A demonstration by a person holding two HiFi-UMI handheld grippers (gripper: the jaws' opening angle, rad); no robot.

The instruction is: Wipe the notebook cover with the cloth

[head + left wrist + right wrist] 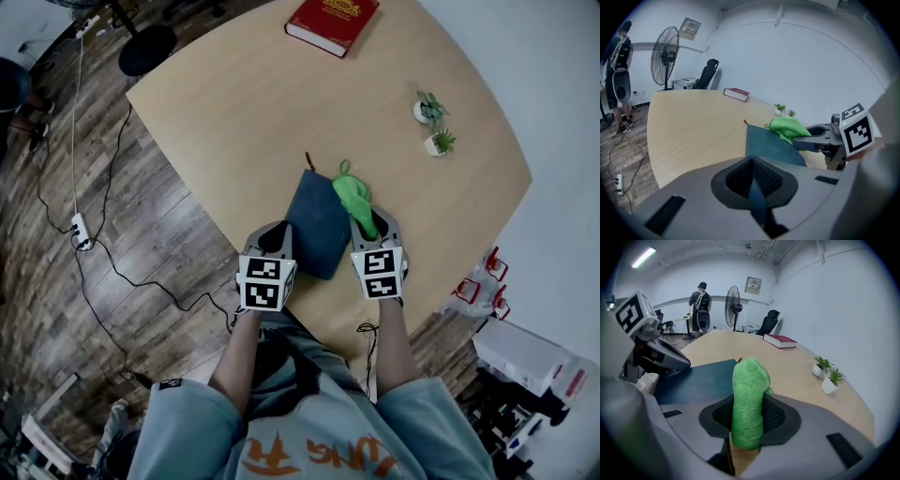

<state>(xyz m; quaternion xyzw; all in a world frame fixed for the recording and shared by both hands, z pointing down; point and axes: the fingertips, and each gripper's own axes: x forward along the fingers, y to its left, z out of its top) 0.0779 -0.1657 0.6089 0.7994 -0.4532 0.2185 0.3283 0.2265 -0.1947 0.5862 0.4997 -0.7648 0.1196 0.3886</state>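
Observation:
A dark blue notebook [319, 225] lies on the wooden table [244, 103] near its front edge. My left gripper [282, 234] is shut on the notebook's near left corner; the blue cover [769, 145] runs down into its jaws. My right gripper [373, 225] is shut on a bright green cloth [354, 197], which rests at the notebook's right edge. In the right gripper view the cloth [749, 399] stands up out of the jaws, with the notebook [698, 378] to the left.
A red book [332, 22] lies at the table's far side. Two small potted plants [433, 122] stand on the right. A floor fan [665, 56], an office chair [708, 72] and a standing person [700, 305] are beyond the table. Cables and a power strip [81, 230] lie on the floor.

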